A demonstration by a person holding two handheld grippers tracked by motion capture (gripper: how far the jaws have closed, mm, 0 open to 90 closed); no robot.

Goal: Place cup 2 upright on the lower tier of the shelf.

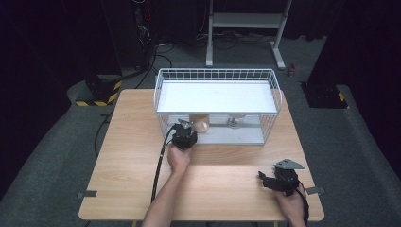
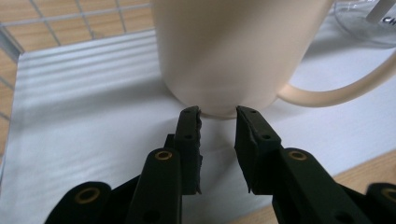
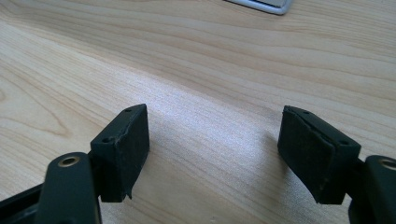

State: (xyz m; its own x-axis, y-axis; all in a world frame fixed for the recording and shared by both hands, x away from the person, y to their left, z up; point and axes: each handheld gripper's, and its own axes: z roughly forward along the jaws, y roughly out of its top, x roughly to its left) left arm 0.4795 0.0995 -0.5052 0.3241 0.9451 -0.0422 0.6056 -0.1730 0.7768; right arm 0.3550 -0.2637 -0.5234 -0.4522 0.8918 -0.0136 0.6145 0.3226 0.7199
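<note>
I see a big wooden desk (image 1: 142, 165) with a white wire basket rack (image 1: 217, 75) standing at its far edge, in the middle. The rack has a white shelf on top and a white floor (image 2: 84, 121) under it.

A cream mug (image 2: 233, 51) stands on that white floor, near the front left corner of the rack. Its handle (image 2: 345, 91) sticks out to the right in the left gripper view. A clear glass thing (image 2: 369, 25) sits just behind the mug; I cannot tell what it is.

My left gripper (image 2: 218, 114) reaches into the rack at the front left. Its jaws are pulled close together, with a small gap, and the tips sit right at the bottom of the mug. I cannot tell if they pinch anything.

My right gripper (image 3: 215, 140) rests near the near right corner of the desk, well apart from the rack. Its jaws stand wide and hold nothing.
</note>
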